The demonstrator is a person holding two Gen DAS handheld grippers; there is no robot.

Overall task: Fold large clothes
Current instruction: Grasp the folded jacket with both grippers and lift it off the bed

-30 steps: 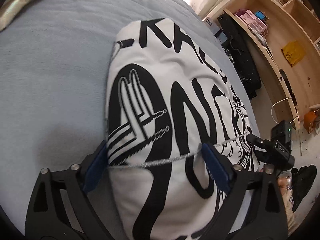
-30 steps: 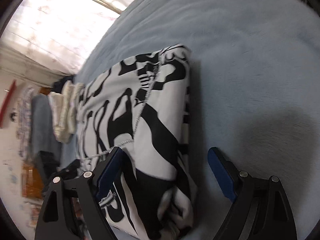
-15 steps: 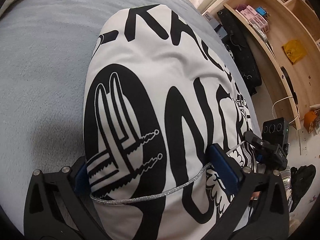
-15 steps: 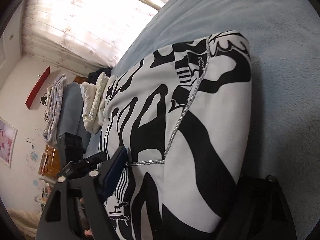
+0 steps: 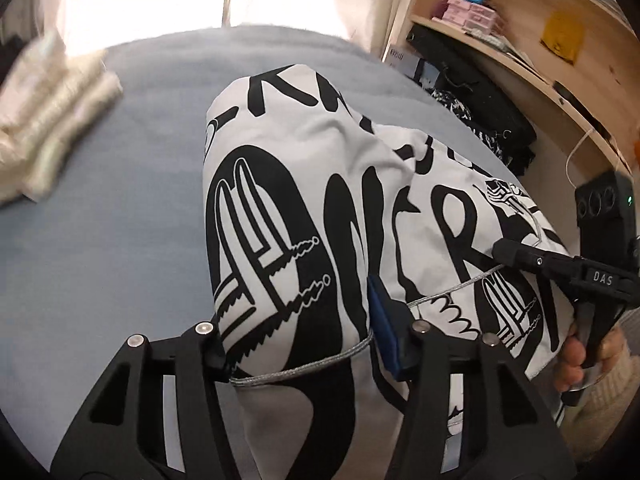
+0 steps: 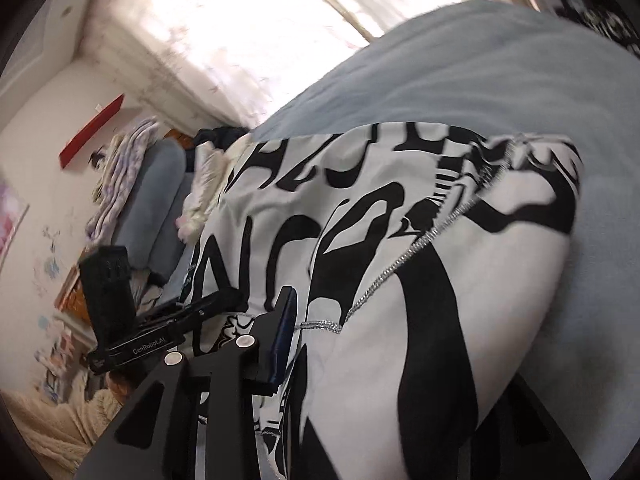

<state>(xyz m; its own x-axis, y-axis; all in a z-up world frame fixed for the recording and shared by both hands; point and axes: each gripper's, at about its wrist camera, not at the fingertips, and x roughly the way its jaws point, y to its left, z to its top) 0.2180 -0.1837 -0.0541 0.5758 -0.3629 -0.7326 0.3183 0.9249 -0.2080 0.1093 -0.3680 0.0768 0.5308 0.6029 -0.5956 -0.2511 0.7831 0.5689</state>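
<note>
A white garment with bold black lettering and a silver cord (image 5: 304,184) lies folded on the grey-blue bed (image 5: 100,240). Its near end is bunched up and raised off the cover. My left gripper (image 5: 298,336) has its jaws closing, and a thick fold is squeezed between the pads. To its right, the right gripper (image 5: 520,256) bites the same edge, with a hand (image 5: 576,360) on its handle. In the right wrist view the garment (image 6: 400,240) fills the right gripper (image 6: 400,352). Those jaws are closing too, with cloth against the blue pad (image 6: 284,336); the other finger is hidden behind it.
A folded cream blanket (image 5: 48,120) lies at the bed's far left. Wooden shelves (image 5: 520,40) and a black bag (image 5: 480,100) stand beyond the bed's right edge. A grey cushion with draped cloths (image 6: 160,184) is at the head end, below a bright curtained window (image 6: 260,20).
Both grippers slid over the garment's near end, closed on it and rose, lifting that end. Both views tilted up toward the window.
</note>
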